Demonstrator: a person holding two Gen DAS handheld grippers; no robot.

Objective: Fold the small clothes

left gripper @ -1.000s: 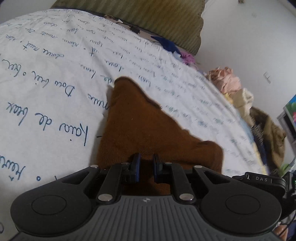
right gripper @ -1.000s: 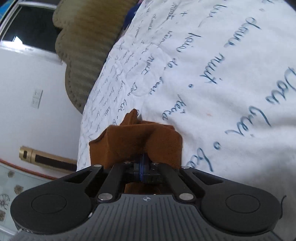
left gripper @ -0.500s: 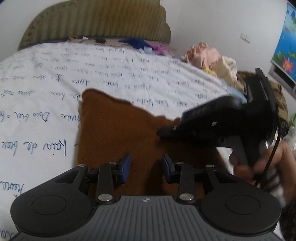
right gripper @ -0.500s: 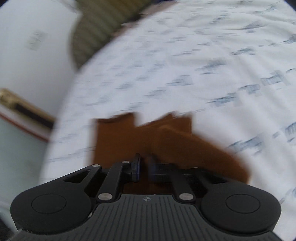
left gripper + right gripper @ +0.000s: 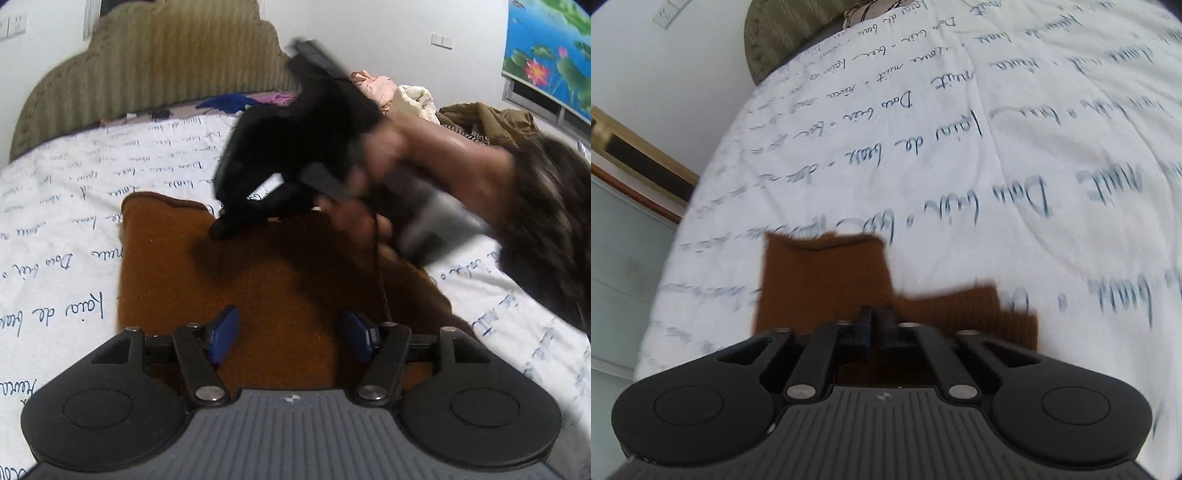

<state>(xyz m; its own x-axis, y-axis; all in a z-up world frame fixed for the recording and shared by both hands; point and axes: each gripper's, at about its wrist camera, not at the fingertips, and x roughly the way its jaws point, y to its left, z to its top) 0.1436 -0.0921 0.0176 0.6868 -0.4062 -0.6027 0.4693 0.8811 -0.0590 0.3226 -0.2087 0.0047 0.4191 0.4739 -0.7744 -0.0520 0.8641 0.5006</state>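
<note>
A small brown knitted garment [image 5: 258, 280] lies flat on the white bedcover with blue writing [image 5: 55, 236]. My left gripper [image 5: 291, 332] is open, its blue pads spread wide just above the garment's near edge, holding nothing. The right gripper [image 5: 221, 232] shows blurred in the left wrist view, above the garment's far edge, held by a hand. In the right wrist view the right gripper [image 5: 876, 317] has its jaws nearly together over the garment [image 5: 827, 273]. Whether cloth is pinched between them is hidden.
An olive ribbed headboard [image 5: 166, 74] stands at the far end of the bed. A pile of clothes [image 5: 406, 96] lies at the far right. A picture with flowers [image 5: 546, 55] hangs on the right wall. The bed edge and a glass surface [image 5: 620, 280] show at left.
My left gripper has opened wide and let go of the garment. The right gripper has swung across the garment to its far edge, and the raised cloth now lies flat.
</note>
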